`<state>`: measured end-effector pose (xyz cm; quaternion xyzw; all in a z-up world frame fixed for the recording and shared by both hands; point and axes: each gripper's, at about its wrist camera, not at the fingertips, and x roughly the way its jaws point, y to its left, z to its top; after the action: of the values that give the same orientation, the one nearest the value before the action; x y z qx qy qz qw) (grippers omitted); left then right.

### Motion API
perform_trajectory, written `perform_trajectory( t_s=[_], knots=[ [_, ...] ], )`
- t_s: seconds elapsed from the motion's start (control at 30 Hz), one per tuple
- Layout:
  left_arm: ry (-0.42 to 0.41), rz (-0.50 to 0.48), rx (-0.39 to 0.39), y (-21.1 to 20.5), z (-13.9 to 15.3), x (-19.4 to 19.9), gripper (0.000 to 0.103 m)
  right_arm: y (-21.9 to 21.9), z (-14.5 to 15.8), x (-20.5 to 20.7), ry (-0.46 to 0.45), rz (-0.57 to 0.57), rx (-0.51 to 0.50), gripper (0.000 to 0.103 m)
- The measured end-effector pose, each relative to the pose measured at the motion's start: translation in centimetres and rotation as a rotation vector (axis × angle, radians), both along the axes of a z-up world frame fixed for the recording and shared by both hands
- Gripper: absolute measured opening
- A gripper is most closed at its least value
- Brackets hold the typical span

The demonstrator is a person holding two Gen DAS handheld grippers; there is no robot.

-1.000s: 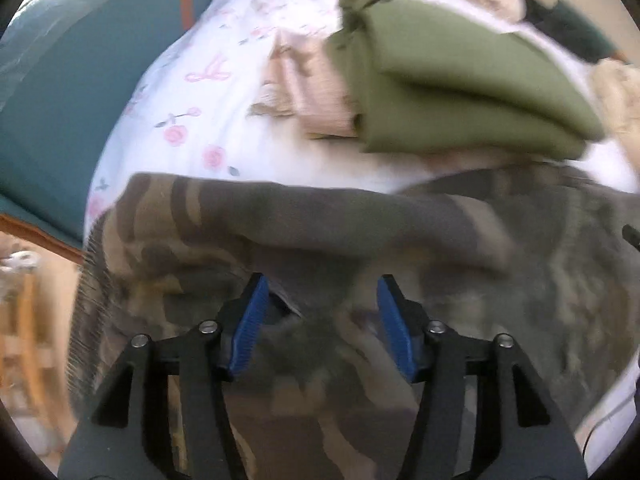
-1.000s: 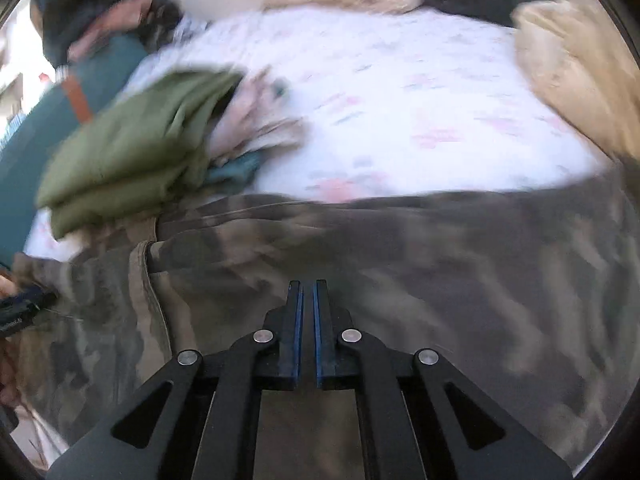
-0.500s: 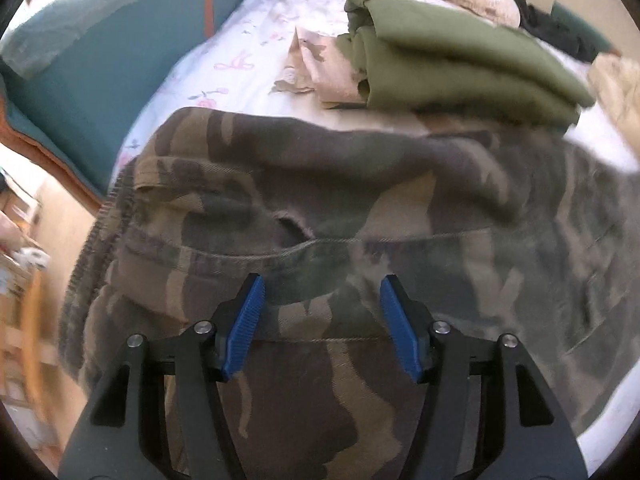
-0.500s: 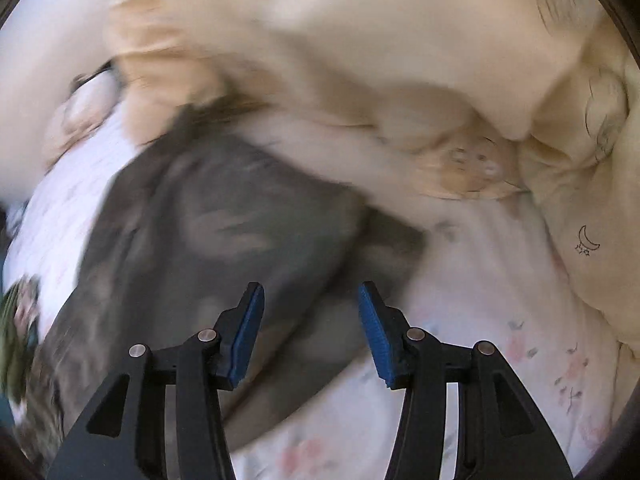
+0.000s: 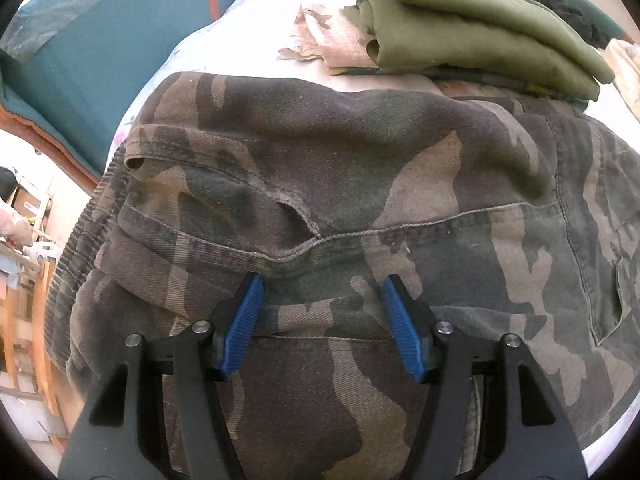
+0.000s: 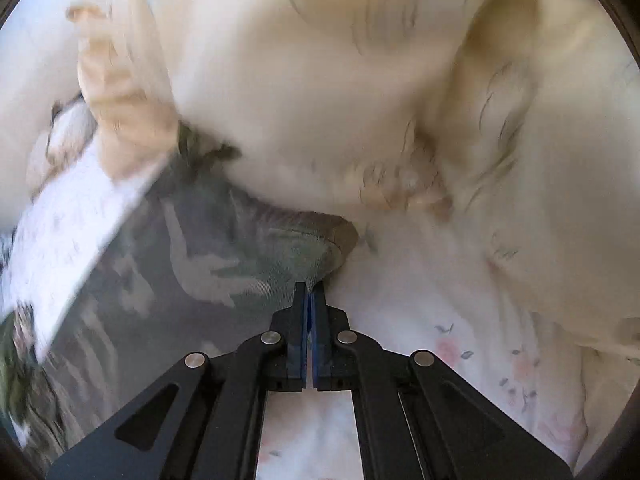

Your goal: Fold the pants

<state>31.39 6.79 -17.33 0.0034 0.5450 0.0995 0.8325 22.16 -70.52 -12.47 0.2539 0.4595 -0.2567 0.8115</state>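
The camouflage pants (image 5: 360,208) lie across the bed (image 6: 460,320). The right hand-held gripper (image 6: 309,294) pinches a leg hem at frame centre. The left hand-held gripper (image 5: 322,320) hovers spread over the waist area. Best to lift the hem gently, keeping the fabric taut and aligned.

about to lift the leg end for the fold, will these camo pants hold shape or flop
Probably flop: the camo pants already sag into soft wrinkles on the bed sheet. The twill looks thick, with heavy seams, so likely weighty. The right gripper pinches only a hem corner, so the rest should hang.
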Motion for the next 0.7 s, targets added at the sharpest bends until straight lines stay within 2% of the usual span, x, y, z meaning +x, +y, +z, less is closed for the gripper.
perform_trajectory(
  t_s=[0.07,0.13,0.2,0.23,0.27,0.3,0.33,0.43,0.47,0.53,0.6,0.7],
  knots=[
    [0.007,0.014,-0.045,0.6,0.7,-0.2,0.059,0.2,-0.9,0.3,0.008,0.047,-0.041,0.001],
    [-0.015,0.042,-0.133,1.8,2.4,-1.2,0.059,0.1,-1.3,0.1,0.01,0.02,0.016,0.013],
    [-0.049,0.057,-0.189,3.3,4.4,-2.8,0.059,0.3,-1.1,0.3,0.015,-0.004,0.035,0.02],
    [-0.063,0.068,-0.201,4.1,5.2,-3.5,0.061,0.5,-0.6,0.0,-0.009,-0.003,0.045,0.035],
    [-0.08,0.085,-0.211,5.0,6.1,-4.4,0.064,1.4,0.1,-0.3,-0.021,0.002,0.048,0.045],
    [-0.11,0.122,-0.224,6.6,7.2,-5.6,0.073,2.4,0.4,-0.4,-0.035,0.0,0.045,0.063],
    [-0.138,0.159,-0.224,7.9,7.9,-6.6,0.083,3.4,0.9,-0.9,-0.054,0.001,0.042,0.069],
    [-0.211,0.36,-0.225,13.3,8.7,-9.7,0.089,5.9,2.5,-2.3,-0.129,0.021,0.058,0.07],
    [-0.213,0.431,-0.248,14.8,8.3,-10.6,0.089,6.6,2.7,-2.5,-0.136,0.028,0.07,0.07],
    [-0.172,0.551,-0.343,17.3,6.3,-12.1,0.089,7.9,2.9,-3.0,-0.151,0.049,0.1,0.07],
    [-0.144,0.592,-0.423,18.0,4.3,-12.6,0.089,9.1,2.8,-3.5,-0.155,0.066,0.126,0.07],
    [-0.167,0.561,-0.465,17.0,2.4,-11.9,0.089,10.1,2.5,-4.3,-0.144,0.082,0.14,0.07]
  ],
)
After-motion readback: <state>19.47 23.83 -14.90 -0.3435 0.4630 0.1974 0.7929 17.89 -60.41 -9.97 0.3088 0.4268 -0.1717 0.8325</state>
